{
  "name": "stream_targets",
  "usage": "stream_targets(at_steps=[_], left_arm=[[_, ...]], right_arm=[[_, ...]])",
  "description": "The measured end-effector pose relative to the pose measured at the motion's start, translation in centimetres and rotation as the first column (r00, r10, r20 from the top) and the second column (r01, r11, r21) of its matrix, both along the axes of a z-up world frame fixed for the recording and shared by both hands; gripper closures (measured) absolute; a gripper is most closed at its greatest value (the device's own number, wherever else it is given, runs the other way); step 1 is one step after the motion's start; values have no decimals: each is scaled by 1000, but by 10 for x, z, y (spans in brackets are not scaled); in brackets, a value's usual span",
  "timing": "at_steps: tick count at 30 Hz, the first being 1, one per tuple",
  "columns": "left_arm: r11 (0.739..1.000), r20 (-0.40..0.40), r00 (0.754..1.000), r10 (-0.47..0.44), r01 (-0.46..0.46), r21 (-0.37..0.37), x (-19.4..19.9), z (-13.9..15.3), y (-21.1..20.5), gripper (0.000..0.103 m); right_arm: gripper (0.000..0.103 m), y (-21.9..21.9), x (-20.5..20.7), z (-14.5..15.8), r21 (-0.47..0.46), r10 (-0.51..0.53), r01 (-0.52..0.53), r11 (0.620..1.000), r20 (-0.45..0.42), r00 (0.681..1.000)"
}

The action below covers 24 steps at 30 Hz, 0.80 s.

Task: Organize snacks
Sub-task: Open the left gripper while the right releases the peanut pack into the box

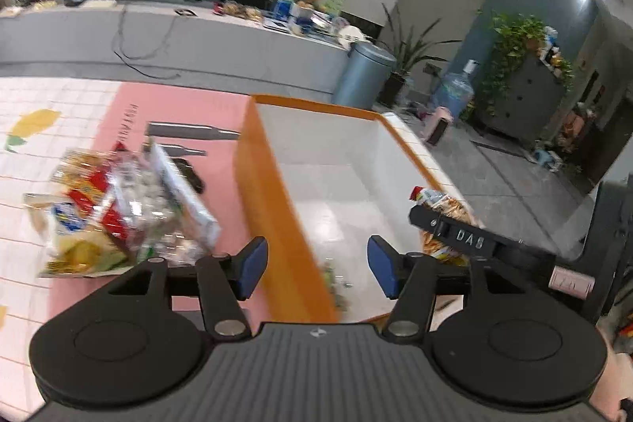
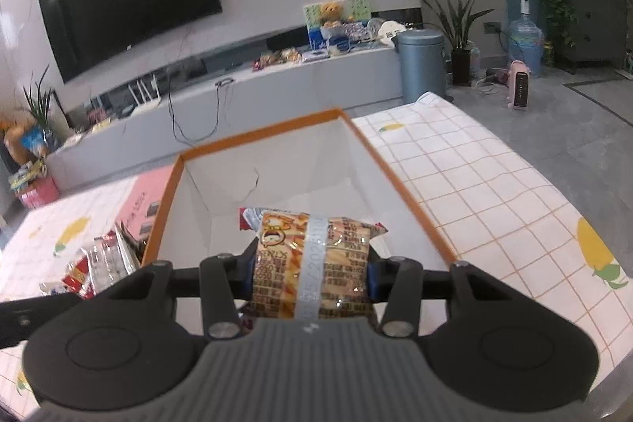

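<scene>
An orange-rimmed box with a white inside (image 1: 277, 192) (image 2: 261, 141) stands on the table. My left gripper (image 1: 316, 269) is open and empty, straddling the box's left wall. A pile of snack packets (image 1: 122, 212) (image 2: 95, 263) lies left of the box on a pink sheet. My right gripper (image 2: 310, 269) is shut on an orange snack packet (image 2: 316, 263) and holds it over the box's open top. The right gripper (image 1: 455, 236) and its packet (image 1: 439, 208) also show in the left wrist view, at the box's right side.
A white checked tablecloth with lemon prints (image 2: 494, 192) covers the table. The pink sheet (image 1: 174, 113) lies left of the box. Beyond the table edge are a grey TV bench (image 2: 277, 82), a blue bin (image 2: 421, 62) and a water bottle (image 2: 524, 40).
</scene>
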<state>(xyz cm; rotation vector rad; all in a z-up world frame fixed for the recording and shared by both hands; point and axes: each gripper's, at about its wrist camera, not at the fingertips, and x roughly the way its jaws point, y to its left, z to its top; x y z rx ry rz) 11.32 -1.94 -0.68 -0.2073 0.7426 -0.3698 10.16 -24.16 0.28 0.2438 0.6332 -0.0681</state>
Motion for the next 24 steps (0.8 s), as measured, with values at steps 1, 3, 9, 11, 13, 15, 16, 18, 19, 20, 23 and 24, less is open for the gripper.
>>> stream_targets(at_steps=[1, 3, 9, 11, 13, 15, 16, 18, 19, 20, 23, 24], left_arm=[[1000, 0, 1000, 9, -9, 14, 0, -1, 1, 35], [999, -11, 1000, 24, -24, 35, 1, -4, 5, 35], [997, -23, 997, 72, -71, 37, 2, -7, 26, 35], [996, -23, 996, 82, -81, 30, 2, -6, 32, 35], [996, -20, 996, 90, -89, 28, 1, -6, 36, 35], [995, -18, 995, 96, -96, 25, 1, -6, 40, 35], [995, -18, 995, 99, -99, 25, 1, -6, 41, 35], [995, -20, 995, 101, -100, 28, 2, -6, 43, 35], [994, -21, 995, 102, -101, 30, 1, -7, 43, 35], [994, -21, 994, 104, -103, 31, 1, -7, 44, 35], [994, -18, 994, 105, -105, 34, 0, -5, 45, 35], [994, -14, 994, 104, -103, 36, -1, -4, 45, 35]], right_arm=[[57, 5, 5, -1, -12, 5, -5, 1000, 4, 1000], [56, 12, 14, -4, -28, 26, -27, 999, -3, 1000], [56, 27, 39, -30, -96, 44, -56, 994, -124, 991], [56, 30, 45, -40, -113, 48, -69, 991, -176, 983], [56, 33, 48, -47, -134, 48, -79, 988, -220, 974], [56, 36, 50, -51, -166, 43, -86, 982, -249, 967], [55, 36, 50, -51, -171, 44, -89, 981, -253, 966], [48, 35, 50, -49, -164, 47, -90, 982, -249, 967], [42, 34, 50, -48, -155, 48, -88, 984, -248, 968], [39, 33, 49, -47, -145, 47, -85, 986, -246, 968], [22, 31, 47, -44, -114, 34, -62, 991, -234, 972], [21, 30, 47, -42, -104, 27, -53, 993, -233, 972]])
